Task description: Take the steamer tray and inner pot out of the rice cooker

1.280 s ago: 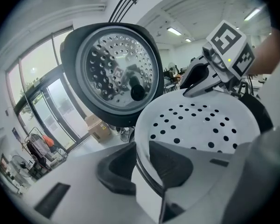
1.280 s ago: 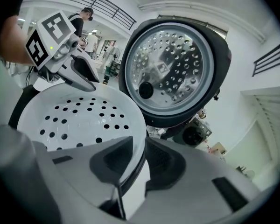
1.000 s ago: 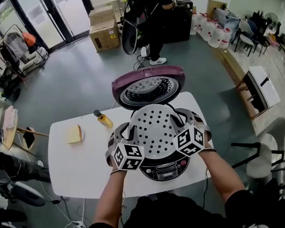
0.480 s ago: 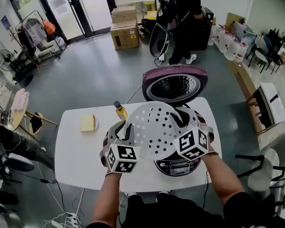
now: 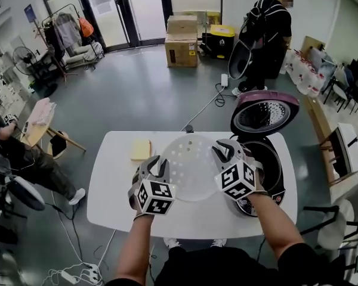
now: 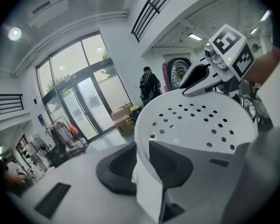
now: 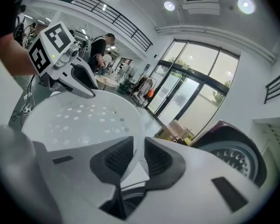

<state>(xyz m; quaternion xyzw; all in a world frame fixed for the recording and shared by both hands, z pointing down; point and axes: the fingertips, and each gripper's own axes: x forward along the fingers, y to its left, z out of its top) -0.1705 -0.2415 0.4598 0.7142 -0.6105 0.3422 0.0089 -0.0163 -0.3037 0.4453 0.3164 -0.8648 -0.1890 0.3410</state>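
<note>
The left gripper [image 5: 157, 167] and right gripper [image 5: 227, 152] each have their fingers closed tight on opposite rims of the white perforated steamer tray [image 5: 188, 171], holding it over the white surface [image 5: 113, 201], just left of the open rice cooker [image 5: 268, 167].

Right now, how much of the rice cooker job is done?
Done: the rice cooker stands open and the steamer tray is out, held above the table beside it. In hand: the left gripper and right gripper each pinch the tray's rim on opposite sides. Left: set the tray down, then lift out the inner pot, which seems still inside.
</note>
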